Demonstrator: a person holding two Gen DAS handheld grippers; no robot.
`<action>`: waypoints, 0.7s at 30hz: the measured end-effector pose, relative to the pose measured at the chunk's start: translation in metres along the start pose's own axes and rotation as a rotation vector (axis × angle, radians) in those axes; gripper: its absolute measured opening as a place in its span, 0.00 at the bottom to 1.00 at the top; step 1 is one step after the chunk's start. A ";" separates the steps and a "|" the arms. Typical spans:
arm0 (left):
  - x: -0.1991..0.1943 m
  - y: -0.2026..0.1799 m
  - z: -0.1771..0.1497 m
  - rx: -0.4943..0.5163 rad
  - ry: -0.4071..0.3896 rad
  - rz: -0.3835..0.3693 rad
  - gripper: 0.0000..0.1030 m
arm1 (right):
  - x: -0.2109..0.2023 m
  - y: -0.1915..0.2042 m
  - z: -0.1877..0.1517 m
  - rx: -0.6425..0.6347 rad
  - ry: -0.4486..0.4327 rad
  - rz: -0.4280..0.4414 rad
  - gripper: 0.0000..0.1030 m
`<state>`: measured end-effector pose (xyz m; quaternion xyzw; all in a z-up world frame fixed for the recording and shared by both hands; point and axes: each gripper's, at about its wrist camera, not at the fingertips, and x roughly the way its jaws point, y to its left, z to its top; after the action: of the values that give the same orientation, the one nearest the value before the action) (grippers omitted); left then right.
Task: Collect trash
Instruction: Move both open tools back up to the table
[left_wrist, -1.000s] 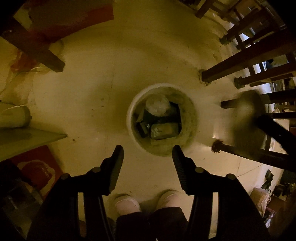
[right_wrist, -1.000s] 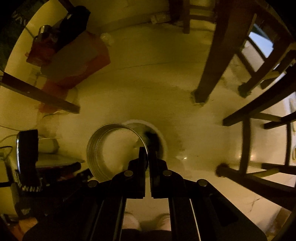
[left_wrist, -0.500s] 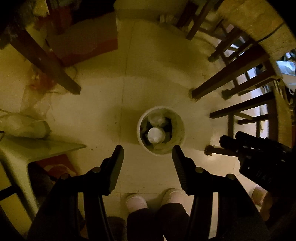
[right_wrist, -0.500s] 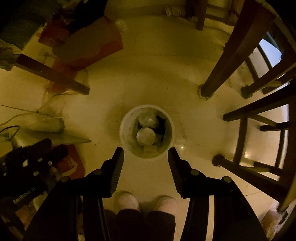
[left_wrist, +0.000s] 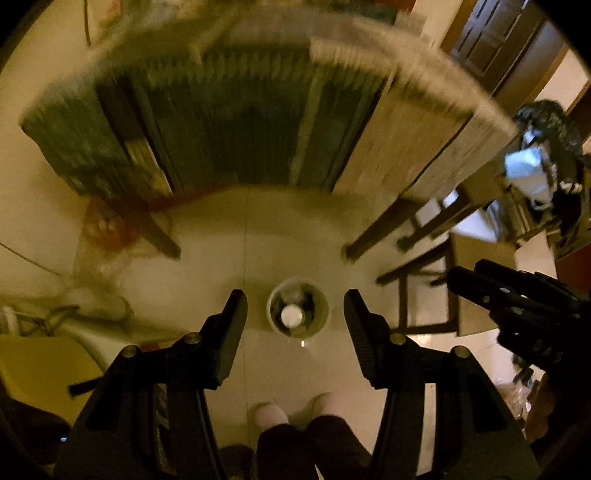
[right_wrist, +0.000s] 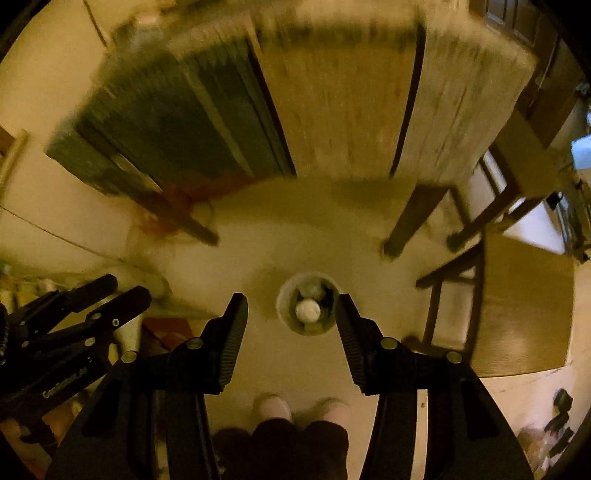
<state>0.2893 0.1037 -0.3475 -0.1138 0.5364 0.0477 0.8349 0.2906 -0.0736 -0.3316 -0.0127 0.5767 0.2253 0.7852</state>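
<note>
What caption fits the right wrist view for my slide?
Open right gripper high above the floor bin holding a round lid.

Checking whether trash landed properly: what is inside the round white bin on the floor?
Inside the round white bin a pale round lid-like piece lies on top, with a crumpled pale wad behind it. Darker trash beneath is covered and too dim to identify.
</note>
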 end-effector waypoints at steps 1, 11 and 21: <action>-0.016 0.000 0.005 0.004 -0.024 -0.003 0.52 | -0.015 0.004 0.003 -0.002 -0.023 0.005 0.44; -0.181 -0.007 0.030 0.062 -0.279 -0.032 0.52 | -0.174 0.054 0.016 -0.068 -0.300 -0.007 0.44; -0.308 -0.006 0.037 0.107 -0.538 -0.095 0.52 | -0.287 0.092 0.012 -0.098 -0.578 -0.056 0.44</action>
<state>0.1936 0.1203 -0.0524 -0.0777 0.2912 0.0084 0.9535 0.2008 -0.0845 -0.0442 -0.0019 0.3172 0.2254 0.9212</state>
